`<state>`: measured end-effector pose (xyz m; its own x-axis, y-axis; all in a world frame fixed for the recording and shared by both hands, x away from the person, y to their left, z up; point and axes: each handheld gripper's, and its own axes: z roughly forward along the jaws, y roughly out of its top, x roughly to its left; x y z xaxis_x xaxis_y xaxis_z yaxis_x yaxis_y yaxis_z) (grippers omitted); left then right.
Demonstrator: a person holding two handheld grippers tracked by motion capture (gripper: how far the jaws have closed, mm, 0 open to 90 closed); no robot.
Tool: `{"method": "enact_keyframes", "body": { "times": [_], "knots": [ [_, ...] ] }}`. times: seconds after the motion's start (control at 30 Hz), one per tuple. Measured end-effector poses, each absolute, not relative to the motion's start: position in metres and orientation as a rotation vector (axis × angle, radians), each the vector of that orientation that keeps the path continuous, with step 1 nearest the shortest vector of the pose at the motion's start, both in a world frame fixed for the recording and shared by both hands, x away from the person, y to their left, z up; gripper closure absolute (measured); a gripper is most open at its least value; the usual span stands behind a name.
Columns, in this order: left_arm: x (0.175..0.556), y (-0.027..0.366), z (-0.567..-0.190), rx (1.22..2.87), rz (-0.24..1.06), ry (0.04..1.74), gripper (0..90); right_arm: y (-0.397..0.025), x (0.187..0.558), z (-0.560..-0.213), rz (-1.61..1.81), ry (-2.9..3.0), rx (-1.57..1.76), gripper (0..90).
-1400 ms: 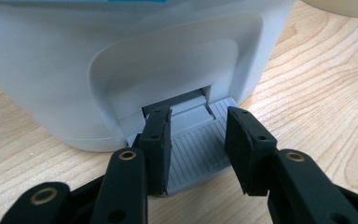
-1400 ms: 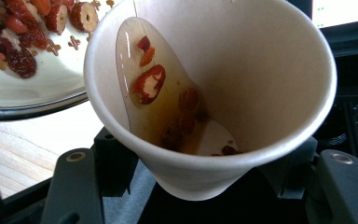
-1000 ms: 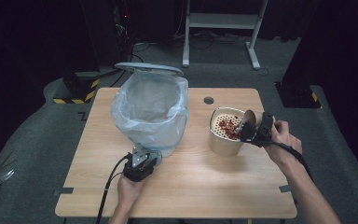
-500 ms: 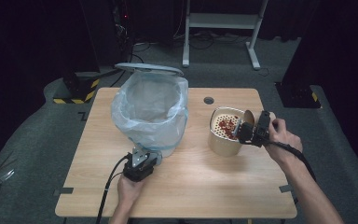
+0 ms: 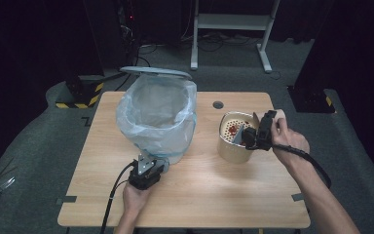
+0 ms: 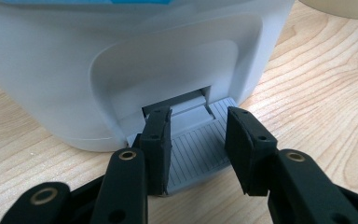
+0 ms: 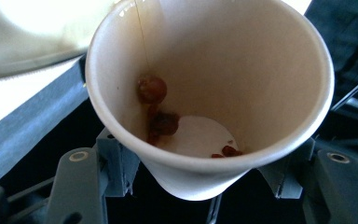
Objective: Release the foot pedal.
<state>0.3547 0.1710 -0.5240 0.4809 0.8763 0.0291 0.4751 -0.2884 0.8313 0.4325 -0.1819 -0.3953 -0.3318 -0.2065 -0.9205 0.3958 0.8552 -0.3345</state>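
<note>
Clearly the paper cup [image 7: 205,107] sits clamped between the right gripper's [image 7: 209,186] fingers.

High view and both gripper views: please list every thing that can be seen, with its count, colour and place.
Table: one, light wood, centre of the high view.
Pedal bin: one, white with a clear liner bag, lid up, on the table's left half.
Bin pedal: one, grey and ribbed, at the bin's foot, between the left claw's open jaws.
Strainer pot: one, beige, red-brown scraps inside, on the table's right half.
Paper cup: one, white, a few brown scraps stuck inside, held tilted above the pot.
White frame: one, on the floor behind the table.
Left claw: one, black, open at the pedal.
Right claw: one, black, shut on the cup.
</note>
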Motion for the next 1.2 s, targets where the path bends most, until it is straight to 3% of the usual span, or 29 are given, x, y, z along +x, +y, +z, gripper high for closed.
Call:
{"method": "enact_keyframes", "body": {
  "times": [0.83,1.2],
  "knots": [
    [0.354,0.171,-0.524,1.924,0.634,1.123,60.7,-0.187,0.432,-0.401,-0.72,1.797,0.048,39.5],
    [0.355,0.171,-0.524,1.926,0.635,1.123,60.7,-0.192,0.432,-0.397,-0.636,1.836,0.163,39.7]
  ]
}}
